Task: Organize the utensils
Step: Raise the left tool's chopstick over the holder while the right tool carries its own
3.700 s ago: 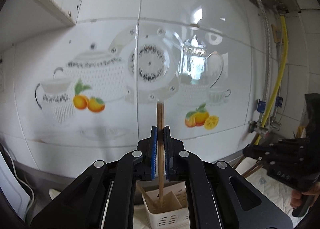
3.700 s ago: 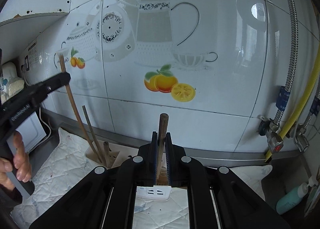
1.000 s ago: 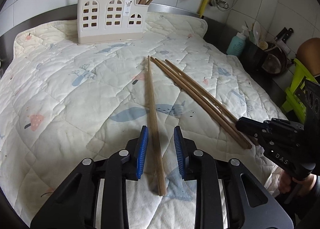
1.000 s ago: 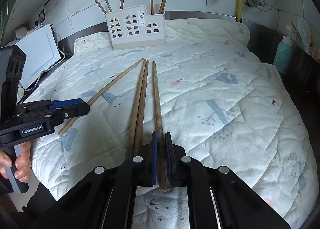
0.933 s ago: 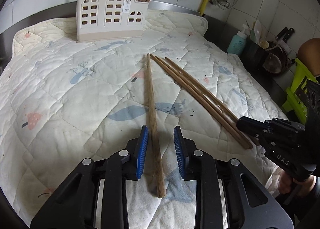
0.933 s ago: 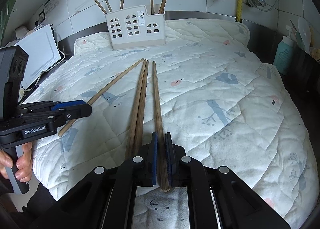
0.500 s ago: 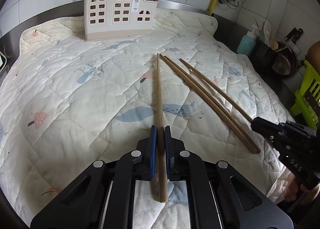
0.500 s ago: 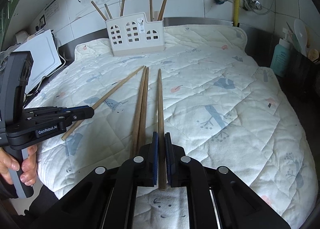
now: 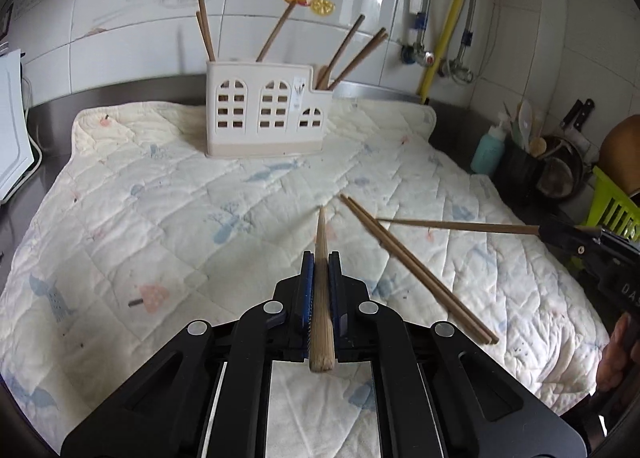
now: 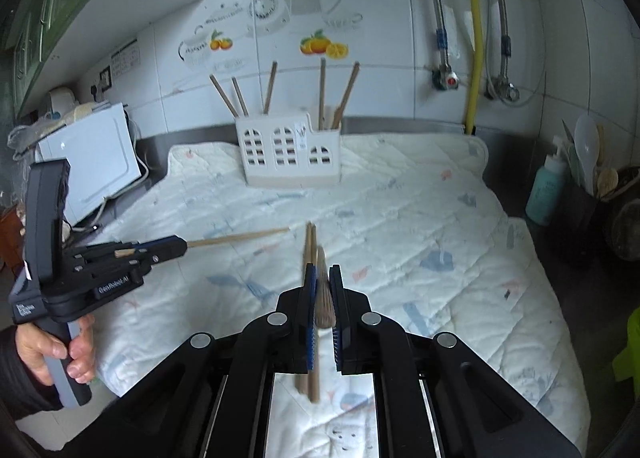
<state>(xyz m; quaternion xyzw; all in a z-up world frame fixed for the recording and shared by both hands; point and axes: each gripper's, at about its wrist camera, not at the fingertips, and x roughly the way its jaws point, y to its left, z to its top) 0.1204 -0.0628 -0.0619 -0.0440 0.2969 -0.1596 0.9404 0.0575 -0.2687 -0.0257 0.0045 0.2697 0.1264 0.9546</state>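
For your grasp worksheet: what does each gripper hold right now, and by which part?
The left gripper is shut on a wooden chopstick near its thick end. The right gripper likewise clamps another chopstick near its thick end.

The left gripper (image 9: pixel 320 258) clamps one chopstick (image 9: pixel 321 290) above the quilted mat (image 9: pixel 160 217); two chopsticks (image 9: pixel 416 270) lie on it, the white holder (image 9: pixel 264 113) stands behind, and the right gripper (image 9: pixel 560 236) grips another
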